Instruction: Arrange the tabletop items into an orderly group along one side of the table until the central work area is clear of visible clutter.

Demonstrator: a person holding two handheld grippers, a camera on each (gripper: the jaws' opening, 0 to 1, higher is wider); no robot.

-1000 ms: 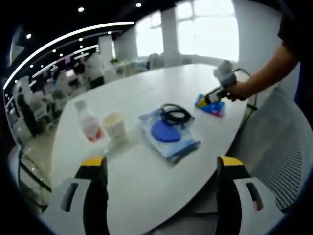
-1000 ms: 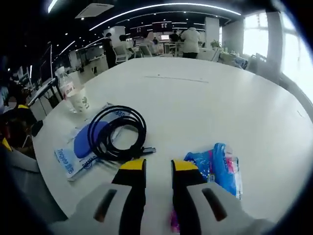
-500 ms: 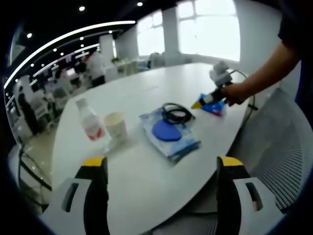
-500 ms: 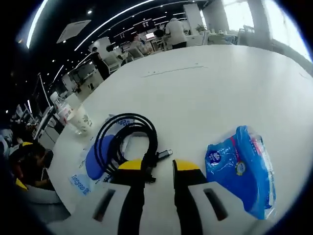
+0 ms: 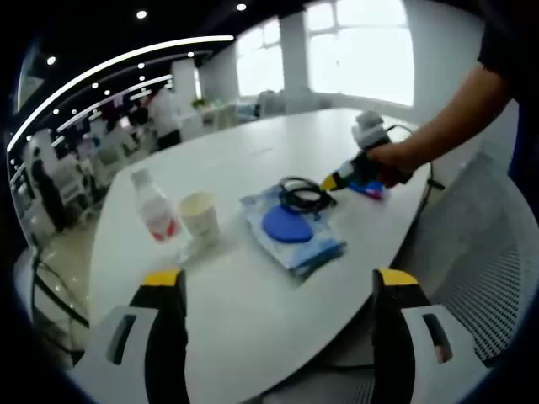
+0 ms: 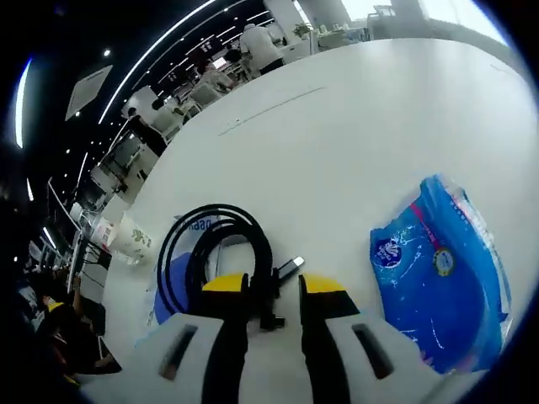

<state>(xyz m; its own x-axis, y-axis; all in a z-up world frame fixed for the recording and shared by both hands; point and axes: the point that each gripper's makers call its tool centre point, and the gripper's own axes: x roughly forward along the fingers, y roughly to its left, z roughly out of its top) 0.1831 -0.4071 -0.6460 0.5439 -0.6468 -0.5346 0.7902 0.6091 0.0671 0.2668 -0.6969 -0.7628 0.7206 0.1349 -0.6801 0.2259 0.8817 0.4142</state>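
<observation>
On the white bench [image 5: 253, 311], seen in the left gripper view, the clutter sits loosely along the near edge: a water bottle [image 5: 153, 208] and a paper cup [image 5: 199, 217] side by side, then a blue wipes pack [image 5: 290, 231] with a coiled black cable [image 5: 301, 195] lying on its far end. None of it is grouped tidily yet. The left hand-held gripper [image 5: 278, 290] hangs back above the bench edge, jaws wide apart and holding nothing, probably waiting its turn. Across the bench a person's hand [image 5: 389, 160] reaches in from the right with the right hand-held gripper [image 5: 330, 181], tipped down at the cable.

In the right gripper view, the right hand-held gripper [image 6: 271, 284] has its yellow-tipped jaws close together, straddling the cable [image 6: 221, 252] near its plug end; I cannot tell whether they are pinching it. A blue tissue packet [image 6: 438, 269] lies just to the right, apart from the cable. The cup [image 6: 130, 240] lies beyond the coil.
</observation>
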